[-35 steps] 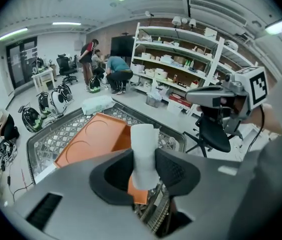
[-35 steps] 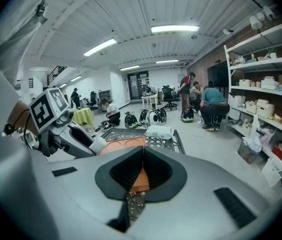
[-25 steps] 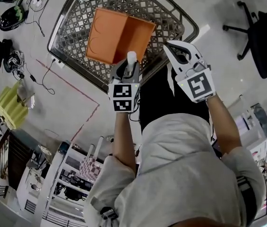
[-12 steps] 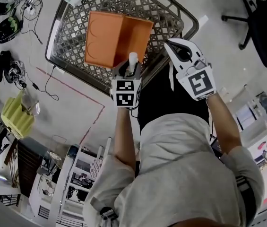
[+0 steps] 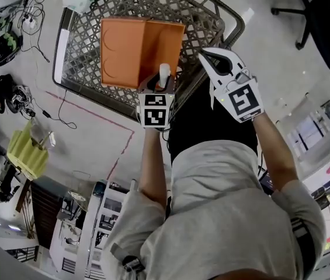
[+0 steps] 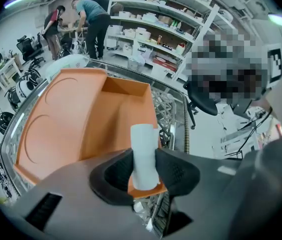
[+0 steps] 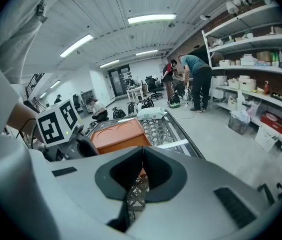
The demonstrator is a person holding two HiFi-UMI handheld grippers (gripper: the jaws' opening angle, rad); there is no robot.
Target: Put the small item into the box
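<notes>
Left gripper view shows the left gripper point(image 6: 144, 170) clamped on a white tube point(image 6: 143, 154), one pad on each side and the tube standing upright out of the jaws. Just beyond the jaw tips lies the orange box point(image 6: 81, 124), open, with its flap spread out to the left of the tool; the tube's far end sits over the box's near corner. The box rests in a mesh cart point(image 6: 169, 101).

Head view has the same gripper point(image 5: 162, 79) at the near edge of the box point(image 5: 132, 51), tube point(image 5: 164, 72) pointing towards it.

The right gripper point(image 5: 203, 53) is to the right of the left one, clear of the box, above the cart point(image 5: 202, 13) rim. Right gripper view shows its jaws point(image 7: 141, 156) pressed together with nothing between them, and the box point(image 7: 117, 136) ahead and to the left
</notes>
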